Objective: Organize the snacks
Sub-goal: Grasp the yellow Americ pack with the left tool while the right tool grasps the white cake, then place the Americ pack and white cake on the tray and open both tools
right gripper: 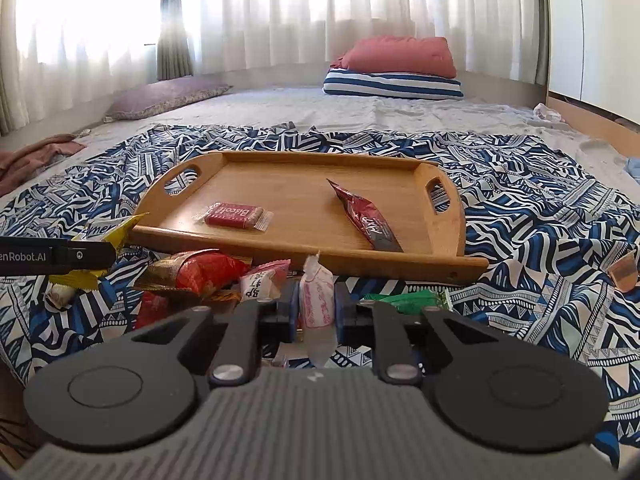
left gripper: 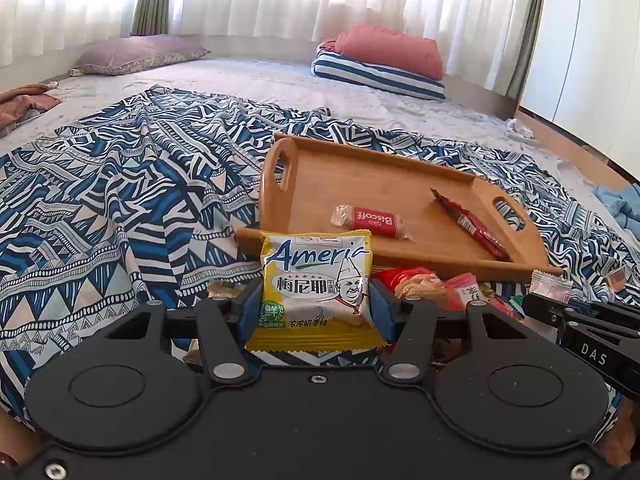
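My left gripper is shut on a yellow Ameria snack packet, held upright just in front of the wooden tray. My right gripper is shut on a pink-and-white candy packet, held on edge near the tray's front rim. On the tray lie a red Biscoff biscuit and a dark red snack stick. A pile of loose snacks lies on the patterned cloth before the tray. The left gripper with its yellow packet shows at the left of the right wrist view.
A blue patterned cloth covers the bed. A green packet and a small orange wrapper lie to the right. Folded striped and red bedding and a purple pillow sit at the far end. A wooden bed edge runs along the right.
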